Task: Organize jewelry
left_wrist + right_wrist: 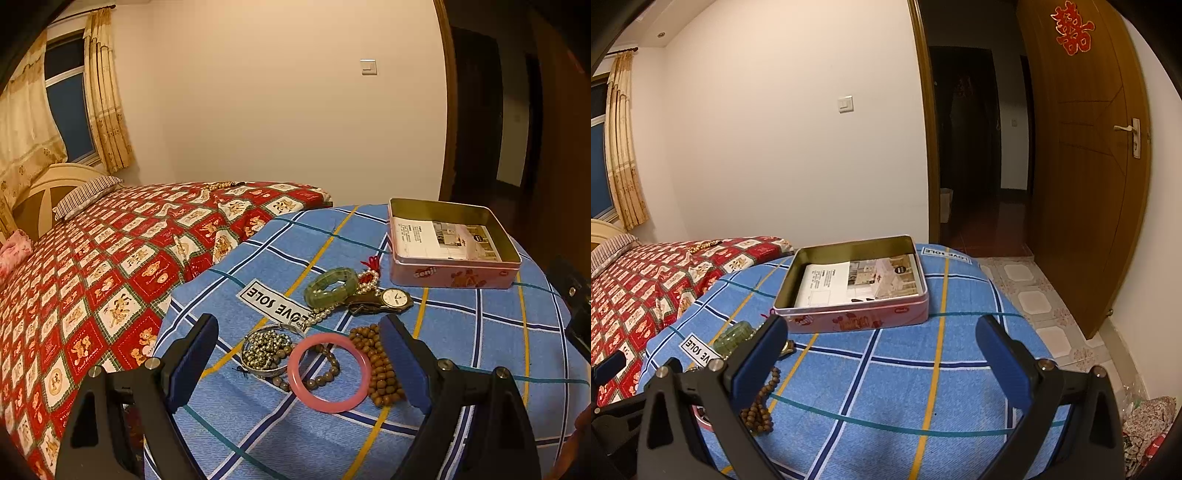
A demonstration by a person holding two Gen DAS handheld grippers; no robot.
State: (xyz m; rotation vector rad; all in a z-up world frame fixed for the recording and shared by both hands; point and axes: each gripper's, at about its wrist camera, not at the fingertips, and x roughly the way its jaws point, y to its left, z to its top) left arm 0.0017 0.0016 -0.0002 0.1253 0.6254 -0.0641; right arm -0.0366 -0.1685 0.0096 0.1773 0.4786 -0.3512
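- Lettering "LOVE SOLE" [276, 303] sits on a white patch of the blue checked cloth [480, 332]; the pink tin [452, 242] reads "Genji".
- Jewelry lies mid-cloth: pink bangle [328, 372], green bracelet [331, 286], watch [393, 298], wooden beads [380, 365].
- Left gripper [299, 363] is spread wide, empty, straddling the bangle.
- Right gripper [882, 360] is spread, empty, over bare cloth near the tin [857, 288].

Both cams sit low over the blue plaid cloth [461, 332], each peeking out between its own fingers toward the far wall. Left wrist view hangs close above the jewelry pile, pink bangle [328, 372] almost under it, bed off to its left. Right wrist view sits further right, facing the pink tin [857, 291] and the open door [1086, 166]. Both catch the tin [452, 245], the wooden beads [762, 402] and the light switch [845, 103]
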